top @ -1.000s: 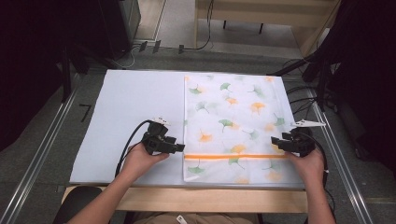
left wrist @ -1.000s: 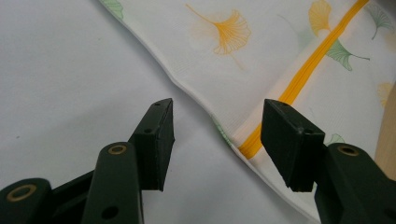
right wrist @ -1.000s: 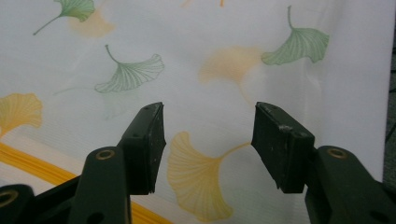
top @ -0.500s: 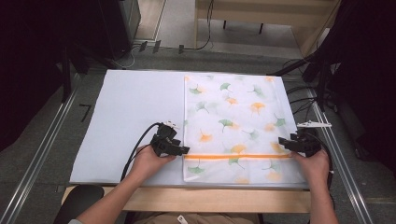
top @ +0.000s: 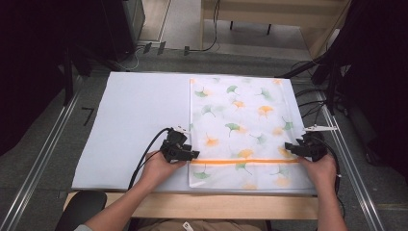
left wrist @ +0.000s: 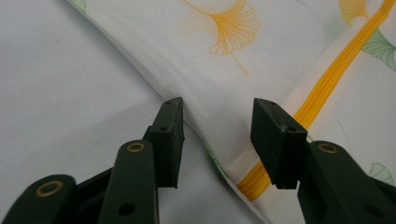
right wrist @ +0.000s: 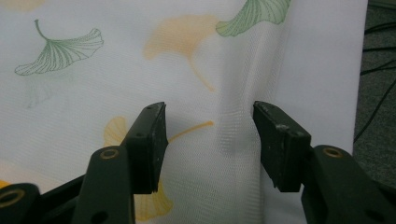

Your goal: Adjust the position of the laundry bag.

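A thin white mesh bag (top: 240, 127) lies flat on the right half of the desk (top: 130, 115), which has a white cover. The bag has green and orange fan-shaped leaves printed on it. An orange zipper (top: 240, 161) runs across it near the front edge of the desk. The cloth is see-through with tiny holes.

The left hand-held gripper (top: 190, 155) sits at the bag's left edge, right by the end of the zipper. Its jaws have just been closing, but they are not pinching yet; the bag's edge lies between them.

The right hand-held gripper (top: 291, 147) sits at the bag's right edge. Its jaws have been closing too, still apart, with the bag's edge between them.
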{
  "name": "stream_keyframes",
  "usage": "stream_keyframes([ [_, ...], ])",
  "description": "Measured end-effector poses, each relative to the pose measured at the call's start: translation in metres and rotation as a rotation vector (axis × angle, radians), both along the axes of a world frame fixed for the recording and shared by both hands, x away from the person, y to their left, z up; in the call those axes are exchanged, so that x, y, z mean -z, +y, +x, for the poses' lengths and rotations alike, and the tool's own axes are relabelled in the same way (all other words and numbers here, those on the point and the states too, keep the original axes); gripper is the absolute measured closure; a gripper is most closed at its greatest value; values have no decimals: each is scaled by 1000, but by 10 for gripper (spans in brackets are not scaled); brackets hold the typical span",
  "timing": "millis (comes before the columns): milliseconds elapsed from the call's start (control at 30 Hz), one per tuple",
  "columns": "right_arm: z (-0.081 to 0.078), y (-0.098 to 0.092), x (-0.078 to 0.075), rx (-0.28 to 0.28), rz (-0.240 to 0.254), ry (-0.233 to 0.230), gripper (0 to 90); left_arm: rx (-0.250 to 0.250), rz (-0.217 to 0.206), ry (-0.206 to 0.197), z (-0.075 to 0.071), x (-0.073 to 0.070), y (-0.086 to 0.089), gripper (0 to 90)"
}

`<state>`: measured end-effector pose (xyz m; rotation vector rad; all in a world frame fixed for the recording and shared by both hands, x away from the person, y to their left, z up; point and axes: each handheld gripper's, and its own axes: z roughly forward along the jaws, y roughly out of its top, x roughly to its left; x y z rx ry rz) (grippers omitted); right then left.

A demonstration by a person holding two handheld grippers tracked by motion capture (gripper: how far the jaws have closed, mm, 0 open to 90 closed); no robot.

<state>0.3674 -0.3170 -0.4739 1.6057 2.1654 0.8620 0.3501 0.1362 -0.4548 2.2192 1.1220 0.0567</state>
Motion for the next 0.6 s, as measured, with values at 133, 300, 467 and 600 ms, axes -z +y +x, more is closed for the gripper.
stream_keyframes([
  [133, 0, 0, 0, 11, -4, -3, 590, 17, 7, -11, 1, 1, -1, 680],
  [300, 0, -2, 0, 45, -14, -2, 800, 44, -4, -8, 2, 3, -3, 872],
  [467, 0, -1, -1, 48, 6, 14, 900, 63, -22, 8, 5, 3, 0, 900],
  [600, 0, -1, -2, 56, 21, 23, 900, 61, -30, 14, 7, 2, 2, 900],
])
